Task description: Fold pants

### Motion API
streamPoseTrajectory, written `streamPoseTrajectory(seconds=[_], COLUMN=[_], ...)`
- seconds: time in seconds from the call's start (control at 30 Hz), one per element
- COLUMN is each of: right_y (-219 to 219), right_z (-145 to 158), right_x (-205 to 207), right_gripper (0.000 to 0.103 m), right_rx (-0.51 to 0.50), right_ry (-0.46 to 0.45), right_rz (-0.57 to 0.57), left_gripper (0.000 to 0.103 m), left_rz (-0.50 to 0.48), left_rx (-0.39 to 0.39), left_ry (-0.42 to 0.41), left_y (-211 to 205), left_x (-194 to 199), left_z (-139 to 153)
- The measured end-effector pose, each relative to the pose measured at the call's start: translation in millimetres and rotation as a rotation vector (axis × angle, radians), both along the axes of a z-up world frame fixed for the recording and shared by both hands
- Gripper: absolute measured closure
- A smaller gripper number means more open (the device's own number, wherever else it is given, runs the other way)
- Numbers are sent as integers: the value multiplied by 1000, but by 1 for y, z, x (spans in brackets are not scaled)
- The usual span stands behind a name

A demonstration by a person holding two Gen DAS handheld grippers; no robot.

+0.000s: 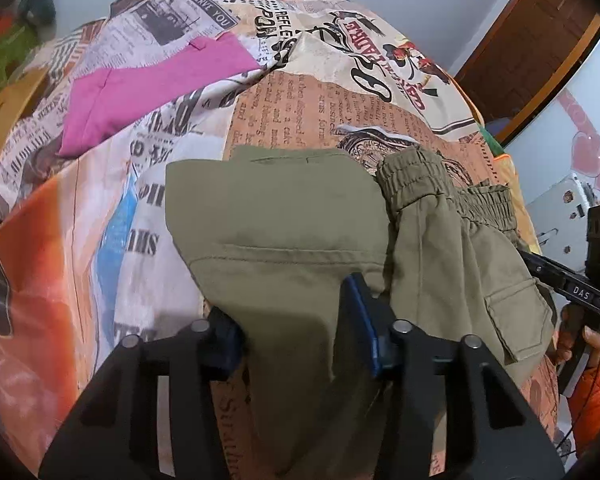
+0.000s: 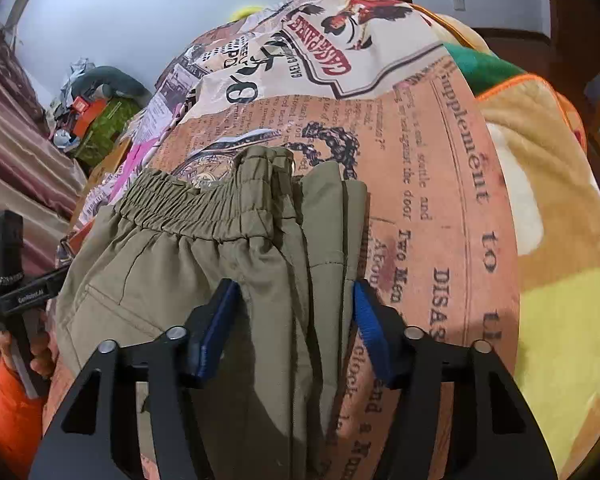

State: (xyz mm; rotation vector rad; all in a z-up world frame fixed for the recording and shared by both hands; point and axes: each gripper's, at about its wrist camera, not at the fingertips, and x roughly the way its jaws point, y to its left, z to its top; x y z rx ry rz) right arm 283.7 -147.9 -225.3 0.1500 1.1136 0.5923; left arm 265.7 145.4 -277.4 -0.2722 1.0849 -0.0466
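The left hand-held gripper (image 1: 296, 320) stands wide, its blue-padded jaws straddling a folded panel of the olive pants (image 1: 300, 224) without visibly pinching it. The right hand-held gripper (image 2: 296, 312) is likewise spread, its jaws either side of a bunched ridge of the same pants (image 2: 220, 248), just short of the elastic waistband (image 2: 188, 204). Neither seems to be gripping cloth.

The pants lie partly folded on the bed, on a newspaper-print bedspread (image 1: 300, 112); beyond the pants from the left gripper lies a pink garment (image 1: 140, 88), well apart.

The fabric looks like light woven cotton: soft, limp, prone to sag and slide off itself when lifted by one point. The gathered waistband and the cargo pocket (image 1: 516, 312) make thicker, firmer spots. Best hold, I judge, is through all layers at a folded edge or at the waistband, both grippers together.
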Motion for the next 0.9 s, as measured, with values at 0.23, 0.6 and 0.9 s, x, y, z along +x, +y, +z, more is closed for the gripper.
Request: streamPoseTrajectory(seconds=[0.23,0.6,0.9], right_y=[2,12,28], right_z=[10,40,75], right_x=[0,-2,-6], right_gripper=[82,92,93], right_rx=[-17,-22,2], right_ry=[-69,-165,-239], right_rz=[22,41,80], left_gripper=[79,99,100], left_rz=[14,25,20], left_rx=[95,154,172], left_ry=[6,-36,-103], left_y=[-11,-14,-16], left_x=[5,-3,-13], left_z=[7,32,64])
